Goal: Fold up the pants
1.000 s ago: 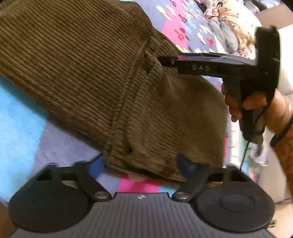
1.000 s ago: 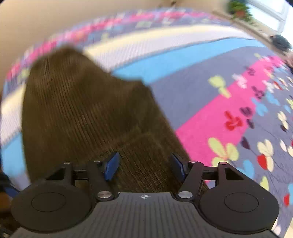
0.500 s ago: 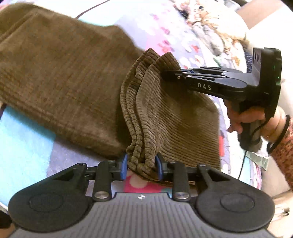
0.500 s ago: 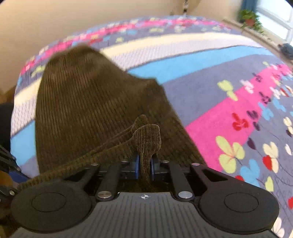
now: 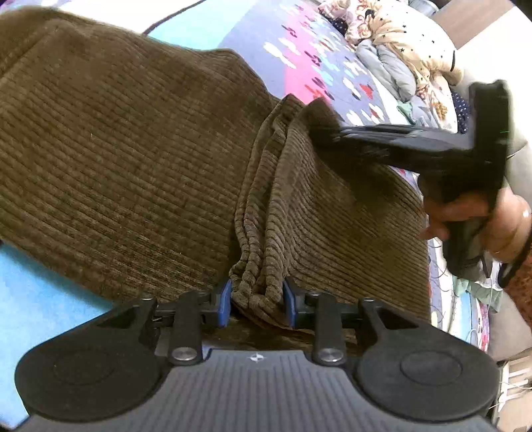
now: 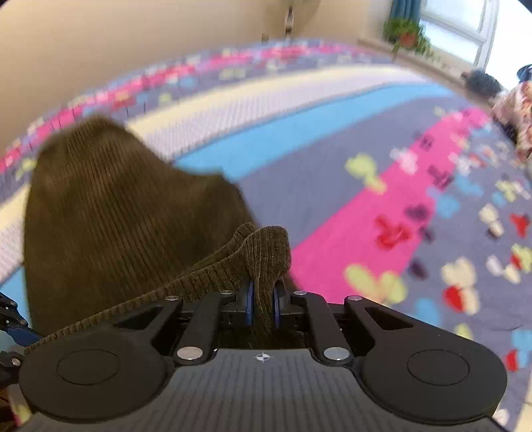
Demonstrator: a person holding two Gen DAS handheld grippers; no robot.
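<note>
A: Presently, pants (image 5: 116, 159): brown corduroy, spread on bed (image 6: 349, 159)?
B: Yes. Left claw (image 5: 256, 295) clamps near hem corner, right claw (image 6: 262, 304) far corner, so the edge lifts level for folding.

A bed cover (image 6: 349, 139) with broad stripes lies spread out: one blue stripe (image 6: 299, 129), one pink stripe (image 6: 375, 212) with small flower shapes, one pale cream stripe (image 6: 266, 89), and grey-purple parts between them. Near the far right corner of the bed is a heap of clothes (image 5: 399, 50), with a cream cloth with dark stars on top. A beige wall (image 6: 133, 40) stands behind the far edge. By the window (image 6: 465, 20) there is a potted plant (image 6: 405, 36).
</note>
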